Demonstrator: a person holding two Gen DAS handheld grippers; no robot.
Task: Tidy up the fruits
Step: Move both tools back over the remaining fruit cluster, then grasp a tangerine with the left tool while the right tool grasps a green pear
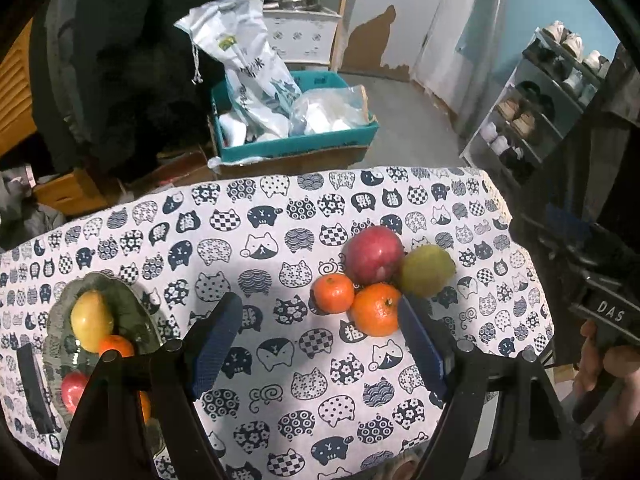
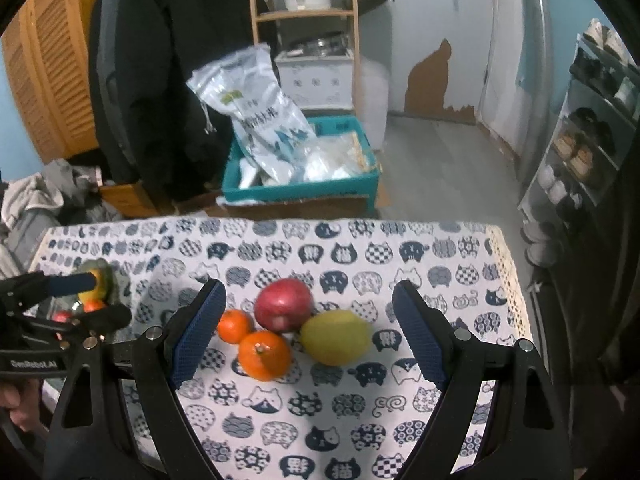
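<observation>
Where left hand-held gripper [image 1: 320, 334] overlaps, plate [image 1: 132, 300] fruit half-hidden.

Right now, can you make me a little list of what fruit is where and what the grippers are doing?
surface: table with cat-print cloth
loose pile: red apple, yellow-green lemon, big orange, small orange, bunched together
glass dish: yellow pear, an orange, something red; partly hidden
left gripper: open, empty
right gripper: open, empty, pile seen between its fingers
</observation>
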